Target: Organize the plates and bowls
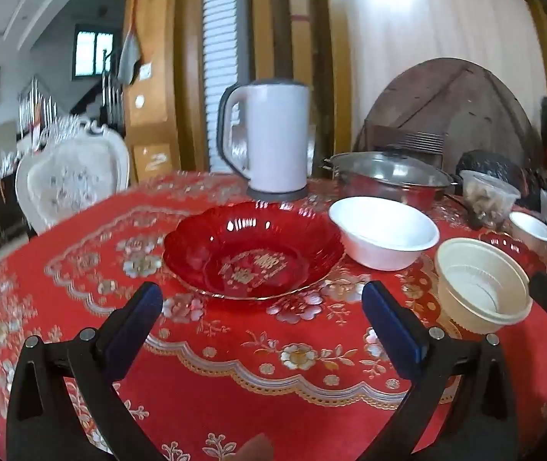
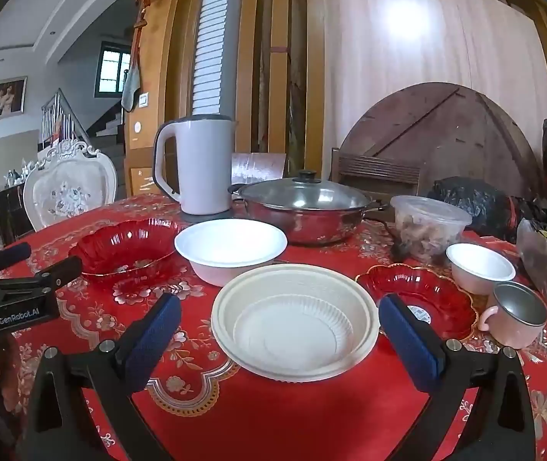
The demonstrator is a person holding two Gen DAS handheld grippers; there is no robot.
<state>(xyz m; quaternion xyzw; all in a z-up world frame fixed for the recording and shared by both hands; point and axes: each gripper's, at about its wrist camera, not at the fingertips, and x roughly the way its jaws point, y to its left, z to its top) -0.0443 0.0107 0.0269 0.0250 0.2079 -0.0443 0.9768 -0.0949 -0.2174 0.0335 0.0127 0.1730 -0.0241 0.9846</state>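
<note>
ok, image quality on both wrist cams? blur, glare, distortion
Left wrist: motion blur on the chair and kettle, red glass bowl fairly sharp with specular glints. Right wrist: sharper overall, bright glare patch on the wall panel, reflections on the pot lid. Both: strong fisheye bending, dark corner vignette.

"GenRobot.AI" stands in white on the left gripper (image 2: 23,265) body.

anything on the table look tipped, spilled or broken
Nothing stands out. The large red dish, white bowl, cream bowl and small red dish all sit upright, apart and unstacked.
</note>
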